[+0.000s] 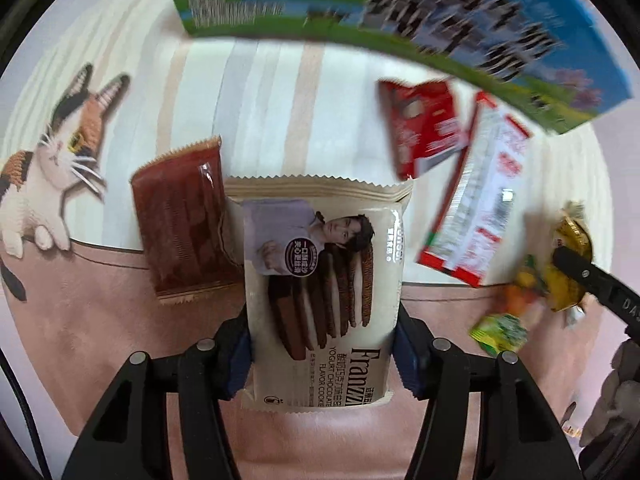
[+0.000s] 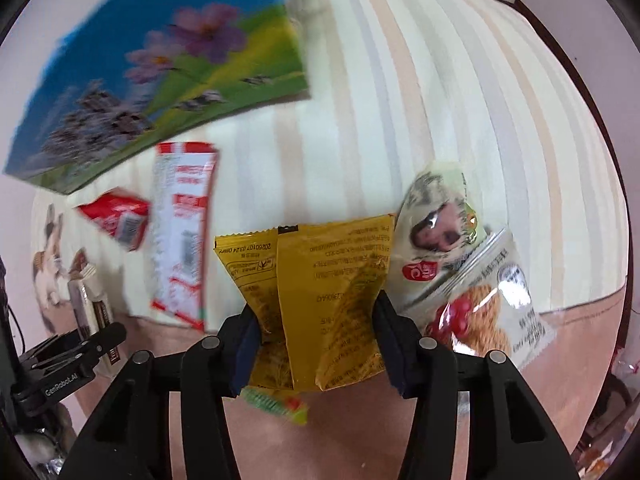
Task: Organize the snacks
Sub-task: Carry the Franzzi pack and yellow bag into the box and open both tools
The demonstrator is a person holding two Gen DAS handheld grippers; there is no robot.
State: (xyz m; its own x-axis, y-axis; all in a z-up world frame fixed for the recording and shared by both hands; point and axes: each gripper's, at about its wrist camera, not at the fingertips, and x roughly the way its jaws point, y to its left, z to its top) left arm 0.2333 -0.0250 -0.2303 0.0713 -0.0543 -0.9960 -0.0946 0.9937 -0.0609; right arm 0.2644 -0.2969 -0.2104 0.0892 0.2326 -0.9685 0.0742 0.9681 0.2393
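My left gripper (image 1: 322, 354) is shut on a cream Franzzi cookie pack (image 1: 324, 280), held over the pink and striped cloth. A brown cookie pack (image 1: 182, 220) lies just left of it. My right gripper (image 2: 316, 344) is shut on a yellow snack packet (image 2: 320, 300); it also shows at the right of the left wrist view (image 1: 568, 264). A red-and-white stick pack (image 2: 182, 236) and a small red pack (image 2: 116, 216) lie to the left. A pale packet (image 2: 436, 224) and a clear packet with red pieces (image 2: 488, 300) lie to the right.
A large blue and green box (image 1: 460, 32) stands at the back, also in the right wrist view (image 2: 160, 72). A cat picture (image 1: 52, 168) is on the cloth at the left. A small green candy (image 2: 276, 404) lies under the right gripper.
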